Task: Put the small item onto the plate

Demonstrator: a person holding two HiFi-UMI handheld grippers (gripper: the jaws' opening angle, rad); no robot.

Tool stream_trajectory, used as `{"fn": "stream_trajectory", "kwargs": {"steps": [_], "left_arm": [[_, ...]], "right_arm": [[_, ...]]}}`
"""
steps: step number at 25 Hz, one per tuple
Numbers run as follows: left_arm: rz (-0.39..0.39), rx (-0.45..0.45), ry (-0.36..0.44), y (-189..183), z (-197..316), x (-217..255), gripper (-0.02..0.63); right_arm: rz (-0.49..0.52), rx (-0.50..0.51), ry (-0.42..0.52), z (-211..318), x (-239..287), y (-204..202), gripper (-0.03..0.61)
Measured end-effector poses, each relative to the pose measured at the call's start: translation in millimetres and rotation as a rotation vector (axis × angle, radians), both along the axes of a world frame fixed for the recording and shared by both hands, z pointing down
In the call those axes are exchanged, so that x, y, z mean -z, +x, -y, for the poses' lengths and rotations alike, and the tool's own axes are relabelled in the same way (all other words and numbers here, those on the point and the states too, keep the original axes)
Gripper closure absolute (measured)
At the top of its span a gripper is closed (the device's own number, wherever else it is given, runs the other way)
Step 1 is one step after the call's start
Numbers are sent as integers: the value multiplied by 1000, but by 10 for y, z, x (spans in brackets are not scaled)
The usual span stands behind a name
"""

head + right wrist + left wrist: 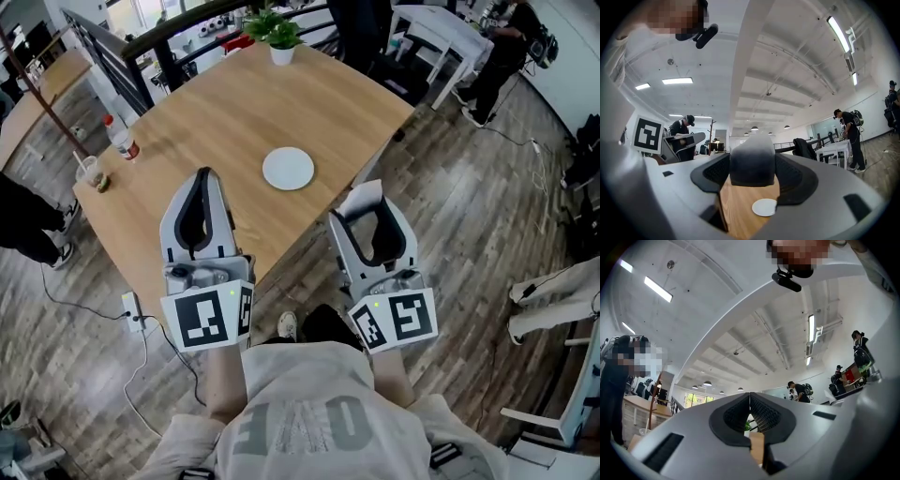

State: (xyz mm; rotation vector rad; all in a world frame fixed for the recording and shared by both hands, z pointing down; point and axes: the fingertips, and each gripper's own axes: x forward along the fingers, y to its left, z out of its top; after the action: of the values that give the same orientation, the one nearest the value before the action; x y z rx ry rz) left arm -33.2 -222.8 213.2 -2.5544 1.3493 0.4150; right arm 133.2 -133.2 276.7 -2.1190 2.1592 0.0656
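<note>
Grey rounded item (752,159) gripped by right claw (752,174).

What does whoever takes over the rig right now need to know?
Left gripper: jaws together, nothing between them, held near the table's front edge.
Right gripper: jaws clamped on the small item, short of the plate.
Plate: bare, in the middle of the table.
Done: item gripped.
Left: carry it over the plate, set it down, open the jaws.
</note>
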Motion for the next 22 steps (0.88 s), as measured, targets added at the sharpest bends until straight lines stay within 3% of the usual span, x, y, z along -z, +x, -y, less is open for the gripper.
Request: {"fn": "stream_trajectory", "kwargs": {"steps": [9,22], "left_arm": [[55,6,-5,388,329,-3,604],[58,50,46,620,833,241,604]], "right_arm": [[9,47,-2,430,-9,223,275],[-31,113,63,1084,238,478,275]]}}
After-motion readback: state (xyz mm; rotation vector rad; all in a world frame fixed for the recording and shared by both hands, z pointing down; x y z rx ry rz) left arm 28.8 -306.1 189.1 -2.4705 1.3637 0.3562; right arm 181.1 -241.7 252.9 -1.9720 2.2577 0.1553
